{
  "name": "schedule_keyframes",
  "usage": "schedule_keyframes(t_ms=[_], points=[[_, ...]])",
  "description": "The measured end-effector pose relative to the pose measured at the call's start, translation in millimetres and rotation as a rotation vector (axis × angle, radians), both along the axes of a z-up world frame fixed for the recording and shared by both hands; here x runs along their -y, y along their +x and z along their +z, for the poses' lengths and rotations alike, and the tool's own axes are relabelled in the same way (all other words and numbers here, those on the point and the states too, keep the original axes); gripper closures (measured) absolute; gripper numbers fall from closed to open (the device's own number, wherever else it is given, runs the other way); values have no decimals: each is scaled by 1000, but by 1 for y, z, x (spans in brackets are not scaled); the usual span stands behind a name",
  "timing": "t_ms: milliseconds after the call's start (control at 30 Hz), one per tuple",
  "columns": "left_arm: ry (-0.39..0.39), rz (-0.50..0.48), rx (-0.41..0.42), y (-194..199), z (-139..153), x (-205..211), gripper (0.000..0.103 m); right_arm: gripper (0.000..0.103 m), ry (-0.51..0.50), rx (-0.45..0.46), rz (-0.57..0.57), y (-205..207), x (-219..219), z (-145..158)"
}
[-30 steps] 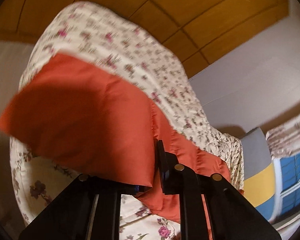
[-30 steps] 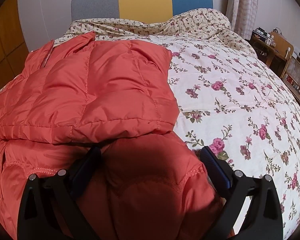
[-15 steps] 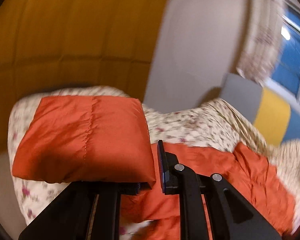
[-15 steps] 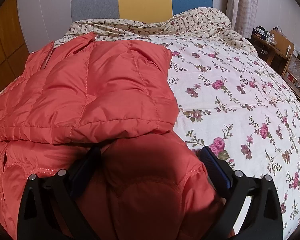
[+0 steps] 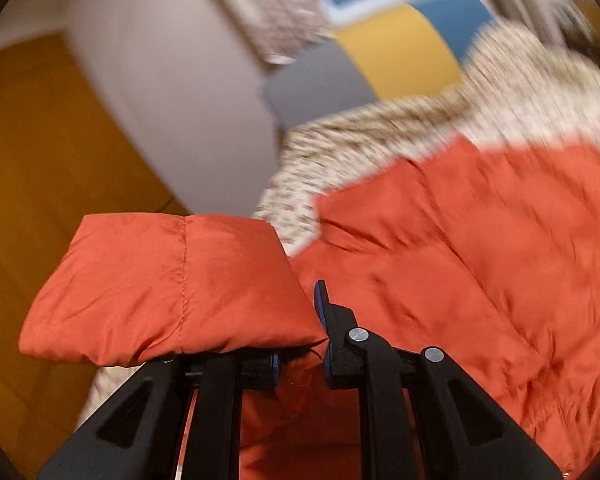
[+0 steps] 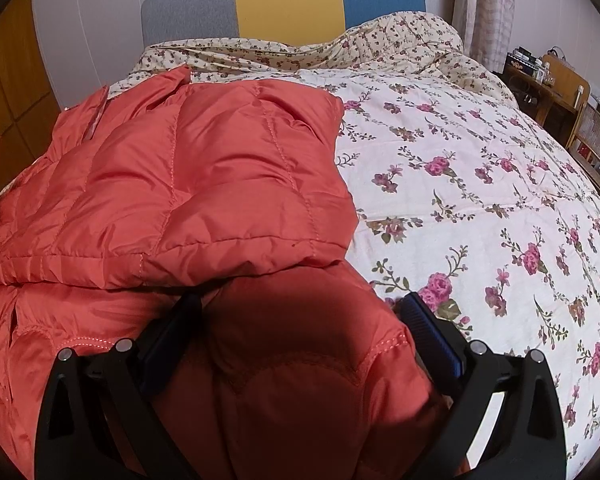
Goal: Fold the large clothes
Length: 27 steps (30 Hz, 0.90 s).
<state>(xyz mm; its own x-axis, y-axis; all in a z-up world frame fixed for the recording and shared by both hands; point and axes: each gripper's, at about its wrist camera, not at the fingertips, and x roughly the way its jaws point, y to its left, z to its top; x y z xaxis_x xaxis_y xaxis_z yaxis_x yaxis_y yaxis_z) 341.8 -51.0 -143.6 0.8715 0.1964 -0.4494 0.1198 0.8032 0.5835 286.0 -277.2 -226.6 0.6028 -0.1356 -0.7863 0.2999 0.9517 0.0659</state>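
An orange quilted down jacket [image 6: 204,184] lies on the left half of the bed, its upper part folded over. My right gripper [image 6: 300,320] rests on the jacket's near end, jaws wide, open, with a puffy bulge of fabric between the fingers. In the left wrist view, my left gripper [image 5: 300,340] is shut on a padded end of the same jacket [image 5: 172,280], which drapes over and hides its left finger. The jacket's body [image 5: 480,260] spreads out blurred ahead and to the right.
A floral quilt [image 6: 480,200] covers the bed, bare on the right half. A grey, yellow and blue headboard [image 6: 288,0] stands at the far end. A wooden desk [image 6: 560,92] and chair [image 6: 596,148] stand far right. Orange-brown wooden panels [image 5: 40,160] are at the left.
My left gripper has rolled and swept sideways with the jacket end in its grip, so the jacket's body now lies ahead of it. The right gripper and the jacket under it have not moved.
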Motion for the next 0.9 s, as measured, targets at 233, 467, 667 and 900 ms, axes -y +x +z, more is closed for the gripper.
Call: schedule_keyframes(t_ms=[233, 467, 667, 900], points=[[172, -156, -95, -10, -63, 34, 89, 3, 7, 1, 0, 0, 1, 0], [126, -202, -85, -16, -65, 33, 88, 3, 6, 0, 1, 0, 1, 0], [20, -257, -114, -24, -56, 23, 81, 3, 5, -1, 1, 0, 1, 0], [-267, -316, -139, -39, -22, -2, 13, 3, 4, 1, 0, 0, 1, 0]])
